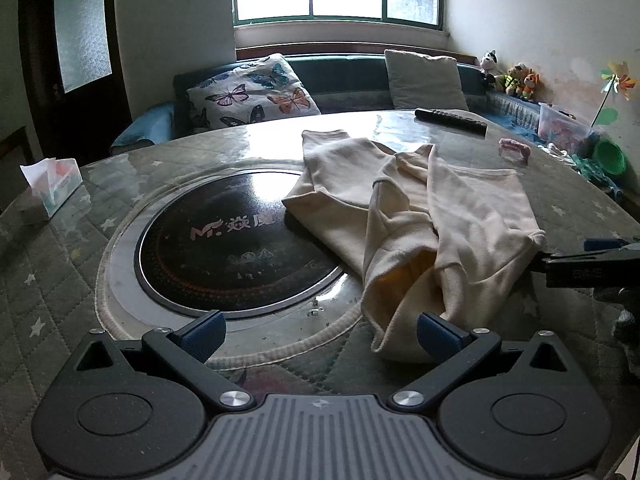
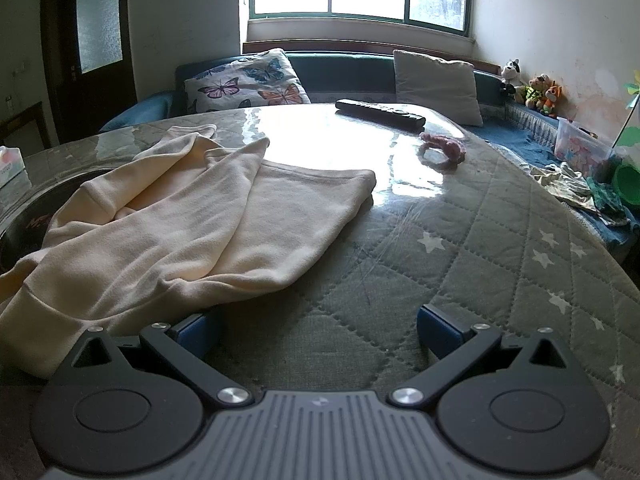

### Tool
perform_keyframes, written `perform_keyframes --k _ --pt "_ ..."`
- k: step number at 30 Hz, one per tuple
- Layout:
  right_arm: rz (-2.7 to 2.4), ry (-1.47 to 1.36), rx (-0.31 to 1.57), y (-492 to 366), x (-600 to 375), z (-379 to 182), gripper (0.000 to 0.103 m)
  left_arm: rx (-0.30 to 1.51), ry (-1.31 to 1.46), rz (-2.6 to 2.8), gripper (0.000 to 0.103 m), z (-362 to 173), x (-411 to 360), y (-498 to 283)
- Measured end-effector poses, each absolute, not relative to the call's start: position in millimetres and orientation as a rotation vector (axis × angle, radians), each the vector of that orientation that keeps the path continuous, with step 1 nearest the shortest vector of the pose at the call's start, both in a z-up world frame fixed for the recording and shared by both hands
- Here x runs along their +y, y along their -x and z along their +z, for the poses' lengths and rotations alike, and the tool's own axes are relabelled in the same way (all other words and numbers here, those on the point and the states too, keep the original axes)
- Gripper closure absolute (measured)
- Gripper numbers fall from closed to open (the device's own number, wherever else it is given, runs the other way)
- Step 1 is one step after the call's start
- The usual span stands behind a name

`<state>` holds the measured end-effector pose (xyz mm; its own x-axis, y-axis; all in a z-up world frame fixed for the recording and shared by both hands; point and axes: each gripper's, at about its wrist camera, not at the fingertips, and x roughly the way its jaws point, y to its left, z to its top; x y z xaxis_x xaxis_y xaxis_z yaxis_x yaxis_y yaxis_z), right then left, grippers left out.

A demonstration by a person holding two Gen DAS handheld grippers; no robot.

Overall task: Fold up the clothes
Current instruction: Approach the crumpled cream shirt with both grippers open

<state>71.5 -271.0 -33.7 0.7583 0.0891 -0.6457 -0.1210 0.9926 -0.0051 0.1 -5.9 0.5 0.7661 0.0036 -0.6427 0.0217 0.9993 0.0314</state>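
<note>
A cream sweatshirt (image 1: 420,216) lies crumpled on the round table, partly over the black hob. In the left wrist view my left gripper (image 1: 318,334) is open near the table's front edge, and its right pad (image 1: 436,334) touches the garment's near hem. The right gripper (image 1: 576,258) shows at the right edge of that view, beside the garment's cuff. In the right wrist view the sweatshirt (image 2: 188,224) spreads to the left. My right gripper (image 2: 318,330) is open over bare quilted cover, with its left pad (image 2: 196,330) against the cloth edge.
A black induction hob (image 1: 224,240) is set in the table's middle. A tissue box (image 1: 54,186) stands at the left, a remote (image 2: 380,114) and a pink hair tie (image 2: 442,150) at the far side. A sofa with cushions (image 1: 252,92) lies beyond the table.
</note>
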Motion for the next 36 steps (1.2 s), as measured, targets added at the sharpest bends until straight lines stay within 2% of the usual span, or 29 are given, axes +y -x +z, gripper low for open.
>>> perform_keyframes --k 36 --pt "0.267 0.076 0.735 -10.8 -234.4 -6.1 0.0 0.69 -0.047 -0.003 0.0 1.3 -6.4 16.6"
